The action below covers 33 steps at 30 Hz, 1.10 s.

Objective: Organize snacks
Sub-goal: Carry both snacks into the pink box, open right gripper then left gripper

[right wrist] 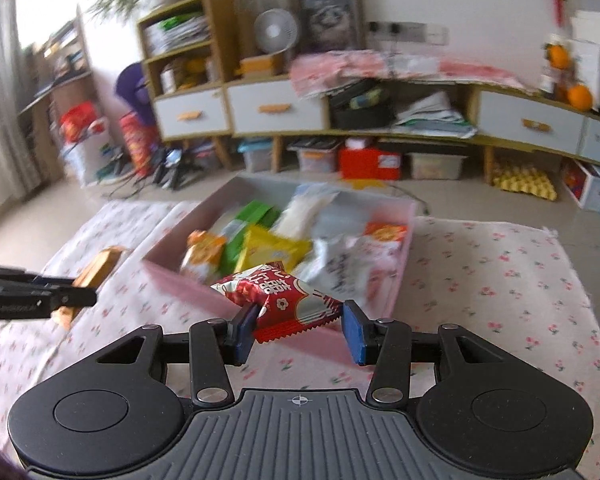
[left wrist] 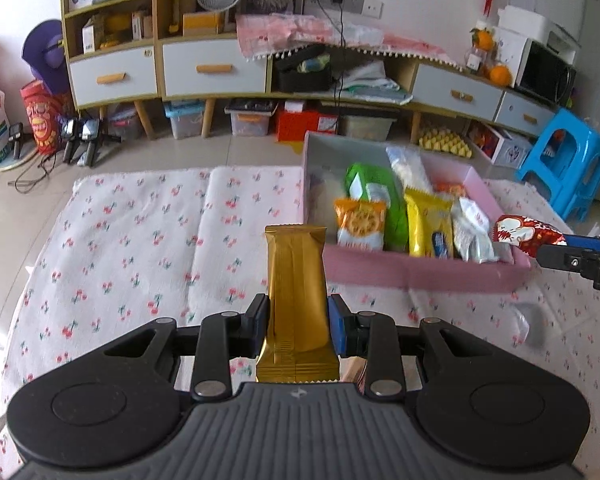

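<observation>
Left gripper (left wrist: 298,322): jaws closed flat against the sides of a gold snack bar (left wrist: 296,300), carried lengthwise above the floral cloth (left wrist: 140,240), near the pink box (left wrist: 412,270), presumably for filing beside the packets already standing there. Right gripper (right wrist: 298,326): jaws wide apart, red snack packet (right wrist: 280,300) touching only the left pad (right wrist: 244,330), over the box's near wall, apparently being let go.

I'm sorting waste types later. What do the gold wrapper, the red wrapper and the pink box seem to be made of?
Gold wrapper: probably metallised plastic film, shiny, with crimped ends. Red wrapper: glossy printed film, zigzag seal edge. Pink box: looks like matte cardboard with flat, stiff walls, though plastic can't be ruled out.
</observation>
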Motion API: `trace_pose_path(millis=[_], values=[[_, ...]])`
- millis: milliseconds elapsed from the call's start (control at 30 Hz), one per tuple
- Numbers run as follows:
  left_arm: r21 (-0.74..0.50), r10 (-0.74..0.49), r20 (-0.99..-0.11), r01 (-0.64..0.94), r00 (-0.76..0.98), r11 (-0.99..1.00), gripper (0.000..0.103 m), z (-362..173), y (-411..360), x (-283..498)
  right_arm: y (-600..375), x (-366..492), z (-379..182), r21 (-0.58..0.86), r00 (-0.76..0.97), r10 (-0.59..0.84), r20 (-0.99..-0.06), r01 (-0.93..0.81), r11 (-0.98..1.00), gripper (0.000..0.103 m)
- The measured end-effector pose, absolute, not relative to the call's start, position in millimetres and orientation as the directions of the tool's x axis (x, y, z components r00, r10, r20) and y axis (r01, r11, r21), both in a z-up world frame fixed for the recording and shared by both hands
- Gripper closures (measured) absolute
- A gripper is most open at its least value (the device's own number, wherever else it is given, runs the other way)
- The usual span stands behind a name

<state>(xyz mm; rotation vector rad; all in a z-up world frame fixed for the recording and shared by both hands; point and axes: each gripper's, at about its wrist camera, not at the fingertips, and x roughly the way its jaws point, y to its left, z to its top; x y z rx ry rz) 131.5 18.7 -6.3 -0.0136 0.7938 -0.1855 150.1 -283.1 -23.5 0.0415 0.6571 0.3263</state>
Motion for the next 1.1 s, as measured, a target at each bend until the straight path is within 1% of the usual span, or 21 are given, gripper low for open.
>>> trace_pose_path(millis=[267, 433, 633, 800, 1100], values=[[-0.092, -0.174, -0.681, 0.152, 0.711, 0.984, 0.074, -5, -1, 148, -308, 169, -31, 0.208, 0.766, 0.236, -0.598, -0.137, 0.969, 0.059], [-0.104, -0.182, -0.664, 0.151, 0.725, 0.983, 0.074, -9, -16, 160, -314, 175, -36, 0.245, 0.762, 0.232, -0.604, -0.099, 0.964, 0.059], [-0.13, -0.172, -0.653, 0.114, 0.737, 0.985, 0.074, -16, -24, 172, -322, 186, -42, 0.294, 0.762, 0.219, -0.61, -0.039, 0.955, 0.059], [-0.087, -0.136, -0.643, 0.104, 0.754, 0.991, 0.074, -20, -31, 177, -326, 195, -47, 0.326, 0.757, 0.212, -0.618, 0.001, 0.945, 0.059], [-0.102, -0.113, -0.64, 0.062, 0.76, 0.993, 0.074, -26, -33, 183, -322, 210, -53, 0.372, 0.761, 0.194, -0.62, 0.067, 0.926, 0.059]])
